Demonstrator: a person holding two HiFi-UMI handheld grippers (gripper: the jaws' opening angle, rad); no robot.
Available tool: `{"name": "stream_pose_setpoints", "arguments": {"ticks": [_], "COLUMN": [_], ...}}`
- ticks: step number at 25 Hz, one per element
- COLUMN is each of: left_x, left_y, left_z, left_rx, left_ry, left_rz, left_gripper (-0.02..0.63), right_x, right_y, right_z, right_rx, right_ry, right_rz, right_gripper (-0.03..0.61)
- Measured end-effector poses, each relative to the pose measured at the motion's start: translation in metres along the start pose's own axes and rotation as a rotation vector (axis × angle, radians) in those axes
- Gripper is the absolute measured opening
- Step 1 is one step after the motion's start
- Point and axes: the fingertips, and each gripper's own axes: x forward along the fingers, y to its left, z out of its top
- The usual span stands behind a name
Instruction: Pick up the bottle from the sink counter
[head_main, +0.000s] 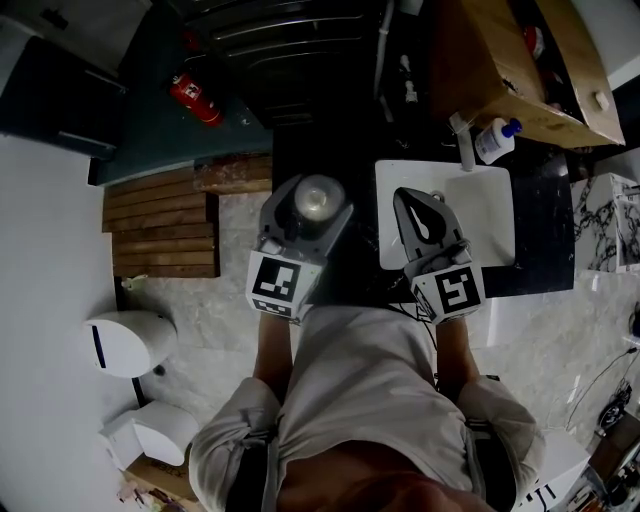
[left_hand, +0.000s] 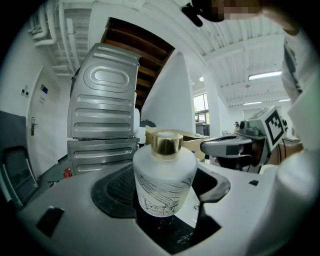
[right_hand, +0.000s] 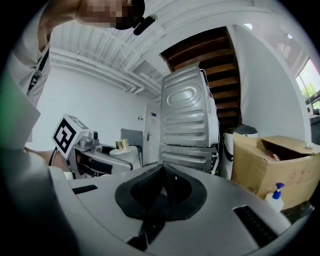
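Note:
A white frosted bottle (left_hand: 165, 180) with a gold cap and a fine line drawing stands upright between the jaws of my left gripper (head_main: 314, 203), which is shut on it. In the head view the bottle (head_main: 318, 197) hangs over the dark counter edge, left of the white sink (head_main: 492, 205). My right gripper (head_main: 424, 216) hovers over the sink's left part with its jaws pressed together and nothing in them. In the right gripper view the black pads (right_hand: 172, 187) meet in a closed wedge, and the bottle's gold cap (right_hand: 121, 144) shows off to the left.
A small pump bottle (head_main: 495, 138) with a blue top stands behind the sink beside a cardboard box (head_main: 510, 70). A ribbed metal appliance (right_hand: 190, 125) rises ahead. On the floor are a red fire extinguisher (head_main: 196, 100), wooden slats (head_main: 160, 225) and a white toilet (head_main: 128, 343).

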Motion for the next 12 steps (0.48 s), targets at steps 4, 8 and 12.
{"name": "stream_pose_setpoints", "arguments": {"ticks": [4,8,12], "left_x": [-0.0042,-0.0063,-0.0068], "left_y": [-0.0021,-0.0024,-0.0016], "left_z": [-0.0005,-0.0043,-0.0059], "left_rx": [-0.007,-0.01,-0.013], "left_ry": [0.002,0.01,0.013], "left_rz": [0.01,0.013,0.014], "left_gripper": [0.324,0.324,0.324], "right_x": [-0.0062,-0.006,-0.0035], "right_y": [0.0014,0.0018,0.0051], "right_z": [0.0032,-0.0014,-0.0025], "right_rx": [-0.004,-0.002,-0.006], "right_ry": [-0.007,0.019,0.023], "right_rz": [-0.001,-0.007,0.006], "right_gripper": [-0.005,-0.005,-0.005]}}
